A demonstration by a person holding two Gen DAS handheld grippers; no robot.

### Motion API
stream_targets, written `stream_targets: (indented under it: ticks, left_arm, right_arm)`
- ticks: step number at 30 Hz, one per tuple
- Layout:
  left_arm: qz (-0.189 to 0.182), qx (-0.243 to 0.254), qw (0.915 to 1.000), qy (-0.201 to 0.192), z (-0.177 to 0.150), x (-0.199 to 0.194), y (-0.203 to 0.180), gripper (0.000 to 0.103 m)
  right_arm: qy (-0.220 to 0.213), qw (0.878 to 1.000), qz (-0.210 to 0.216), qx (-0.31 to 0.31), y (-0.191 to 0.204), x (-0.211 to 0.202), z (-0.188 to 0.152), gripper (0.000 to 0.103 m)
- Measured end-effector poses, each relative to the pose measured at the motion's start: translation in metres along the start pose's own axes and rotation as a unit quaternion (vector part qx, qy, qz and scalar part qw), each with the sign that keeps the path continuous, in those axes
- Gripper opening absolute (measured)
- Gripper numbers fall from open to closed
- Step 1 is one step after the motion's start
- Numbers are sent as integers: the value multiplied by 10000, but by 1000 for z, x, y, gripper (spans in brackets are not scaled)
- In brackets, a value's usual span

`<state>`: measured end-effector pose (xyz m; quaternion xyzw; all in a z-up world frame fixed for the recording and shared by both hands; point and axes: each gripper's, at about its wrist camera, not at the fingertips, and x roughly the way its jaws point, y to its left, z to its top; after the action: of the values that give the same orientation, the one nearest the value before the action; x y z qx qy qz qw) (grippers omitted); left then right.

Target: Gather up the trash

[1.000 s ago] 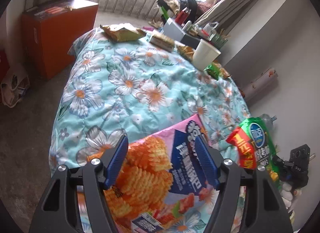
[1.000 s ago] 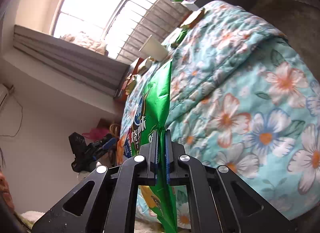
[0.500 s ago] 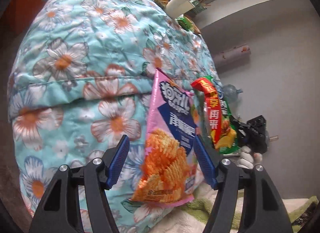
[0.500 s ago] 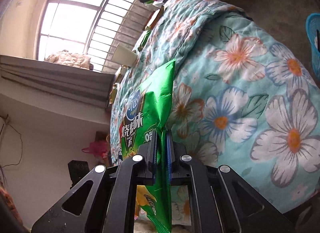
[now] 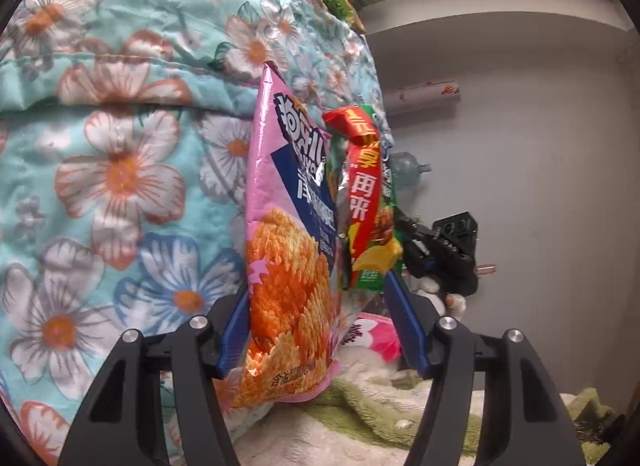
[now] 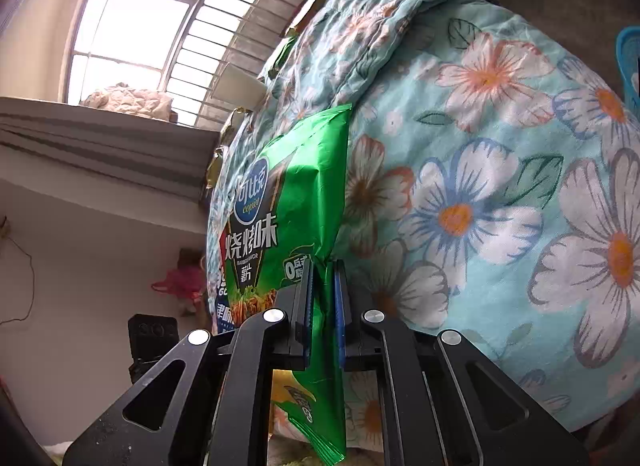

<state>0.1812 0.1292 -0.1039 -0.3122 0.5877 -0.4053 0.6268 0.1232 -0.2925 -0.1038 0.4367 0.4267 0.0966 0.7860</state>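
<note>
**Snack bags held beside the flowered quilt**

Quilt [image 5: 120, 169] with a turquoise ground and large flowers fills most of both views, draped over a bed and bulging toward the cameras. Against it, the left gripper [image 5: 316, 326] has its blue-padded jaws spread on either side of a pink chip bag [image 5: 288, 250], and they are closing. The bag stands upright between them with its lower part at the left pad; whether the right pad touches it cannot be told. Just right of the pink bag, away from the quilt, hangs a green chip bag [image 5: 370, 201] with a red band, and beyond it a black device sits against the grey wall.

In the right wrist view the right gripper [image 6: 322, 306] has its jaws pressed nearly together, pinching the same green chip bag [image 6: 288, 201] along its edge, so the bag rises in front of the quilt and its lower end hangs below the jaws. Beyond the quilt's far edge a white cup [image 6: 236, 85] and small wrappers lie near a barred window [image 6: 160, 25]. Below the quilt, a pale green-and-cream blanket [image 5: 360, 414] lies under the left gripper.
</note>
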Motion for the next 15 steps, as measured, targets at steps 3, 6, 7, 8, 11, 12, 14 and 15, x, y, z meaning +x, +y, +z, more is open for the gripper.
stream_targets:
  ticks: [3,6,7,8,11,12,14,15]
  left_arm:
    - [-235,10,9996,-176,4,1,-4,55]
    - [-122,45,9997,-223,6,8,-7,48]
    - [-78,44,9997,-210,6,12,-7,44]
    - [-15,26,9998,-210,7,16,-6,41]
    - [138,0,9997,-226,5,19,-2,22]
    - [173,12,9995,-251,4,20,-3,17]
    - [281,112,9990,-317,4,18,-8,13]
    - [365,214,9984,-373,3,17,-12,12]
  right_arm:
    - [22,10000,-18,26,-1,3,1,8]
    - [64,9999,4,94,-4,6,1,8]
    - [74,9999,1,108,-4,8,1,8]
    - [86,9999,-8,119,-5,10,1,9]
    - [118,9998,14,171,-7,14,1,12]
    - [128,9997,29,193,-8,15,1,13]
    - [154,9995,96,253,-10,16,1,18]
    - [180,9993,158,295,-11,17,2,20]
